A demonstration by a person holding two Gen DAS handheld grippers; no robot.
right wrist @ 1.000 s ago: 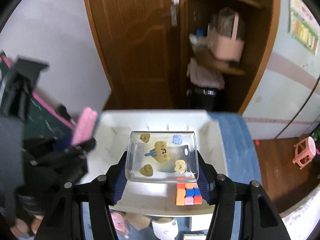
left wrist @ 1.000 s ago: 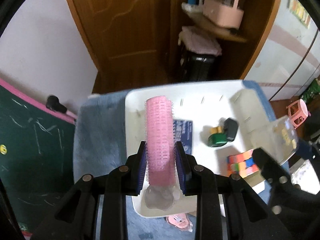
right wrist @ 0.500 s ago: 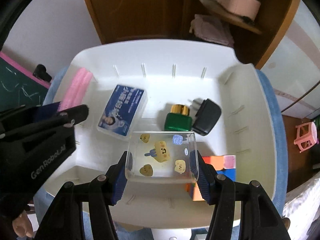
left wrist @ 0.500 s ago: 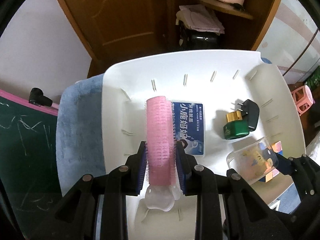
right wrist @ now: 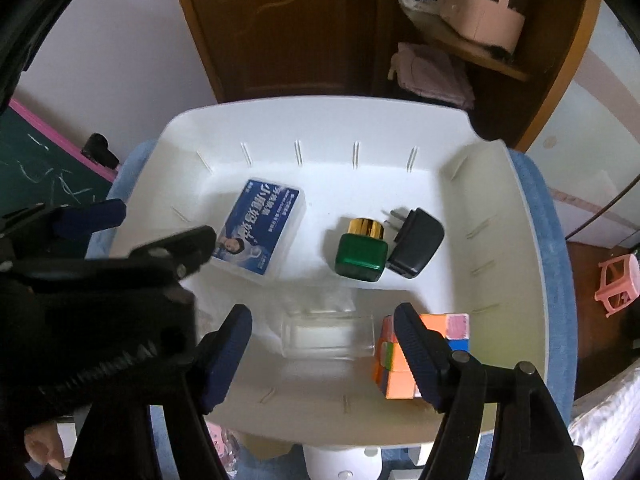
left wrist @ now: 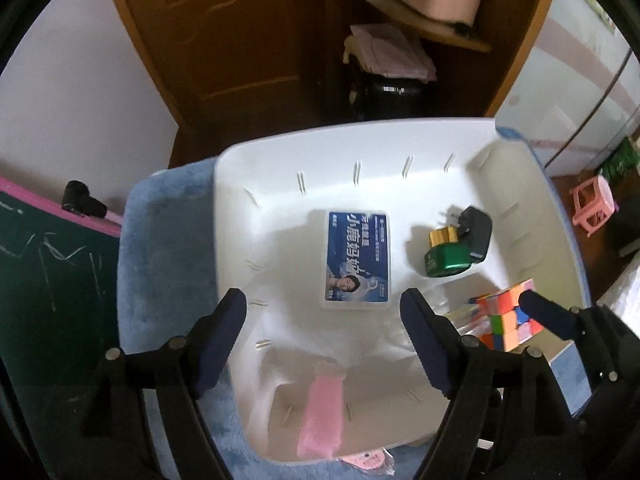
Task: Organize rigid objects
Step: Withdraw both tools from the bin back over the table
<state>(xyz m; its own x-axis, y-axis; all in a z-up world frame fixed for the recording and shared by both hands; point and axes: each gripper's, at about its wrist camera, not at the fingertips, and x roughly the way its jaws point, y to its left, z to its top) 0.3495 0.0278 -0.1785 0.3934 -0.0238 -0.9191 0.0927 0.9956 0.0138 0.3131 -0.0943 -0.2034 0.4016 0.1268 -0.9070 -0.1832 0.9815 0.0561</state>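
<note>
Both the left gripper (left wrist: 322,310) and right gripper (right wrist: 322,328) had just been opening, jaws wide and empty, the pink roller (left wrist: 322,416) and clear box (right wrist: 328,336) lying at the white bin's (right wrist: 320,128) near edge, so lifting straight up seemed wisest.

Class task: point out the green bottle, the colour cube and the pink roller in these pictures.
green bottle (right wrist: 362,256), right wrist view, green body.
colour cube (right wrist: 456,326), right wrist view, pink corner tile.
pink roller (left wrist: 322,416), left wrist view, mid-length.
</note>
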